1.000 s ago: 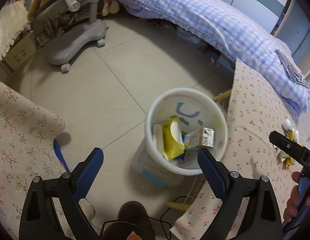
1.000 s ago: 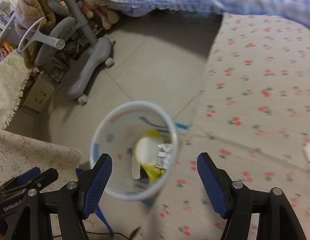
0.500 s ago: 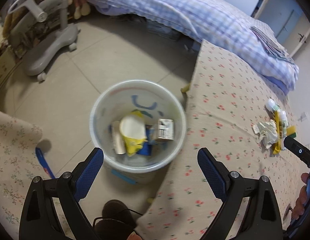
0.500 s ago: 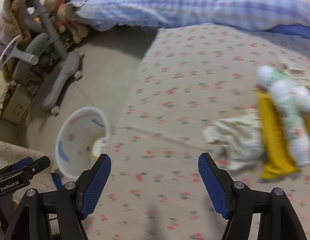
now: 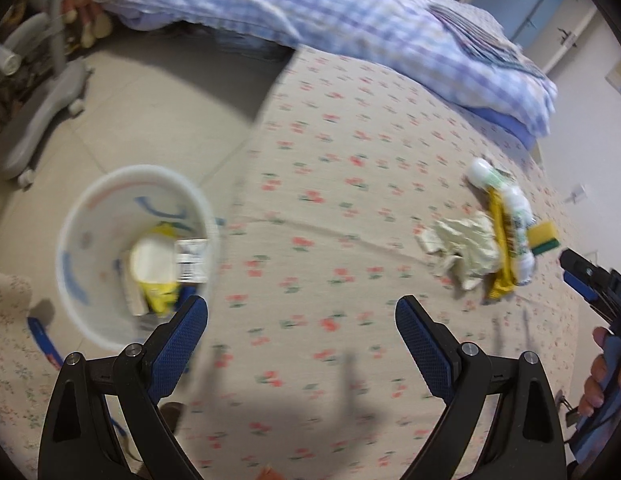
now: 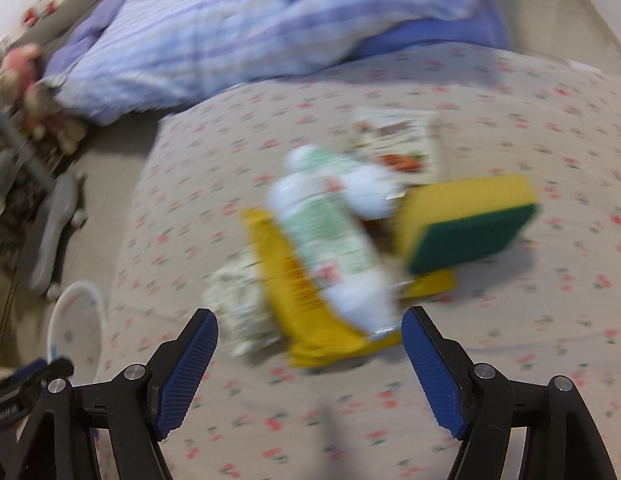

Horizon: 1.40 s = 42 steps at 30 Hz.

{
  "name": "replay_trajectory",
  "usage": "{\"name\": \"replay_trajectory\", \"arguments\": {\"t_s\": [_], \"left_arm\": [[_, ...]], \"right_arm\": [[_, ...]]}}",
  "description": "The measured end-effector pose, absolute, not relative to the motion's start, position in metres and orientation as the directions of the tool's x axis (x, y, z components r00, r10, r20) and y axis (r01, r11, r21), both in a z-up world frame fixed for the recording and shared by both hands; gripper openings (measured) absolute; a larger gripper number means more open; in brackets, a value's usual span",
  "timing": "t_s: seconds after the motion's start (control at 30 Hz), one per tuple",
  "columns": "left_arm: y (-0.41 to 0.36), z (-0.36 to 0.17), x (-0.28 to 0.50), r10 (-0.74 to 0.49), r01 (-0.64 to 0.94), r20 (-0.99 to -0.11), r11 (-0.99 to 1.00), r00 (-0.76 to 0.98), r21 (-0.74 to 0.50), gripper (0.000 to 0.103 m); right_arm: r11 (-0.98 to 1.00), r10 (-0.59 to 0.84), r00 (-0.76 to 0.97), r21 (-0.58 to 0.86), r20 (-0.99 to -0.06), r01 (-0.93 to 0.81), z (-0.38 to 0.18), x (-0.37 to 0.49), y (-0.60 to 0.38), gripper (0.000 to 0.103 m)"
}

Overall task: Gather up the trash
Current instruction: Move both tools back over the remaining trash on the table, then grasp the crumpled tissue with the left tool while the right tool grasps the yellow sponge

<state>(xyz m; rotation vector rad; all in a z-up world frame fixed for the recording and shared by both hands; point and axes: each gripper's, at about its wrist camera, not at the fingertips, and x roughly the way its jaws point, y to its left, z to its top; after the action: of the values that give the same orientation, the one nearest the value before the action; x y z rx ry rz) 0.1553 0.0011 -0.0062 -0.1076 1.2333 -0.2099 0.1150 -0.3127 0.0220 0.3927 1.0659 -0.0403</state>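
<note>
Floral cloth covers the table (image 5: 350, 160), where a trash pile is gathered at the far right: a white bottle (image 6: 334, 240), yellow wrapper (image 6: 310, 320), crumpled tissue (image 5: 466, 240) and a sponge (image 6: 466, 224). The right hand-held gripper (image 6: 309, 344), jaws just widened and empty, is held just short of it. The left hand-held gripper (image 5: 301, 332) is spread wide beside the white bin (image 5: 70, 240) at left.

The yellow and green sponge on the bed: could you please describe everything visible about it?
The sponge is a rectangular block, a thick yellow foam layer bonded to a thin dark green scouring face. It lies tilted on the floral bedspread at the far right of the trash pile, leaning over a yellow wrapper, beside the white bottle. Motion blur hides finer texture. Nothing grips it.
</note>
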Motion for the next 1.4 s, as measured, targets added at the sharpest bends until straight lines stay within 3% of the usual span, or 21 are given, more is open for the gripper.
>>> {"name": "replay_trajectory", "arguments": {"t_s": [0.27, 0.53, 0.8, 1.07, 1.23, 1.4], "left_arm": [[-0.07, -0.013, 0.171, -0.259, 0.165, -0.92, 0.962, 0.294, -0.218, 0.096], [-0.112, -0.022, 0.182, -0.393, 0.221, -0.872, 0.915, 0.292, -0.338, 0.094], [-0.146, -0.042, 0.189, -0.43, 0.274, -0.867, 0.891, 0.25, -0.363, 0.065], [-0.154, -0.056, 0.189, -0.423, 0.266, -0.876, 0.894, 0.232, -0.361, 0.03], [-0.145, -0.047, 0.184, -0.405, 0.254, -0.877, 0.904, 0.257, -0.343, 0.022], [-0.136, -0.035, 0.177, -0.394, 0.258, -0.878, 0.909, 0.273, -0.328, 0.021]], "right_arm": [[0.873, 0.092, 0.484, 0.304, -0.87, 0.382, 0.008, 0.121, -0.373, 0.08], [0.816, 0.088, 0.483, 0.341, -0.871, 0.467, -0.008, 0.137, -0.396, 0.08], [0.798, 0.106, 0.48, 0.363, -0.871, 0.482, -0.023, 0.145, -0.401, 0.079], [0.786, 0.177, 0.502, 0.429, -0.846, 0.445, -0.022, 0.139, -0.403, 0.049], [0.77, 0.196, 0.493, 0.444, -0.848, 0.458, -0.019, 0.127, -0.411, 0.045], [0.785, 0.148, 0.443, 0.378, -0.884, 0.491, -0.01, 0.106, -0.421, 0.056]]}}
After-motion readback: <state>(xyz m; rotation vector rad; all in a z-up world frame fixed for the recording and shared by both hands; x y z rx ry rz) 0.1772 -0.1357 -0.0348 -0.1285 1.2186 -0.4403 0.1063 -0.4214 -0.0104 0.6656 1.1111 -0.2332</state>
